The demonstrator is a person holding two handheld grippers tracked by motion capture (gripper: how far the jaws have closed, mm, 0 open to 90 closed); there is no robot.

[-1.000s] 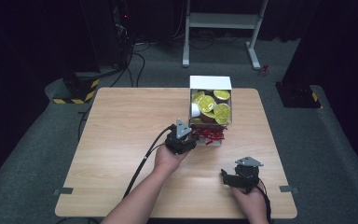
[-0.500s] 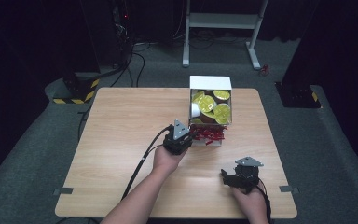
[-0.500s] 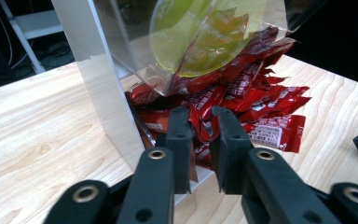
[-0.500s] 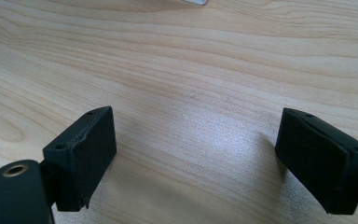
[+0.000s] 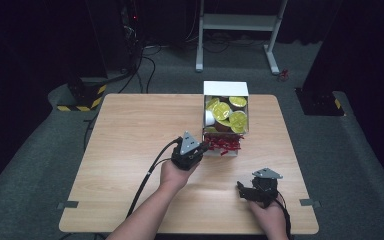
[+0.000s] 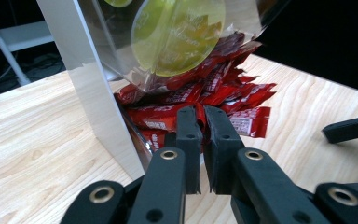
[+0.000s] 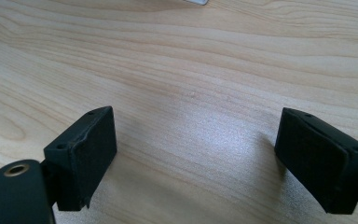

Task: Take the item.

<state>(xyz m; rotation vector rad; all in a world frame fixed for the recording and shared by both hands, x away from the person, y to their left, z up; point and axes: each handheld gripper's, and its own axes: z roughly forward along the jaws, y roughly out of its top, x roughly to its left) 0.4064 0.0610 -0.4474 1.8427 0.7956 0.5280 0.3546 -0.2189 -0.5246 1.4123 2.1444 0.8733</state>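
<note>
Two grippers are in your hands at the near side of the tabletop (image 5: 130, 130). Your left gripper (image 6: 201, 122) sits just in front of the clear box (image 5: 225, 107), which stands toward the far edge, a little right of the middle. Its jaws have just been closing, and in the left gripper view they are now clenched on a red packet (image 6: 168, 114) at the front of the pile that spills from the box's low opening. The pads meet with only a thin red edge showing between them.

The red packets (image 5: 224, 144) lie fanned out on the wood at the box's near side, touching one another, some tucked under the clear wall. They carry small white print, but it is too blurred to read, so you can tell no brand from it. Above them, behind the clear wall, sit round yellow-lidded cups (image 5: 230, 112); one lid (image 6: 179, 35) presses close to the wall in the left gripper view, with faint lettering that cannot be made out either.

Your right gripper (image 7: 196, 154) rests near the near right corner, well apart from the box. Its jaws stand released and wide, with bare wood between them and nothing held.
</note>
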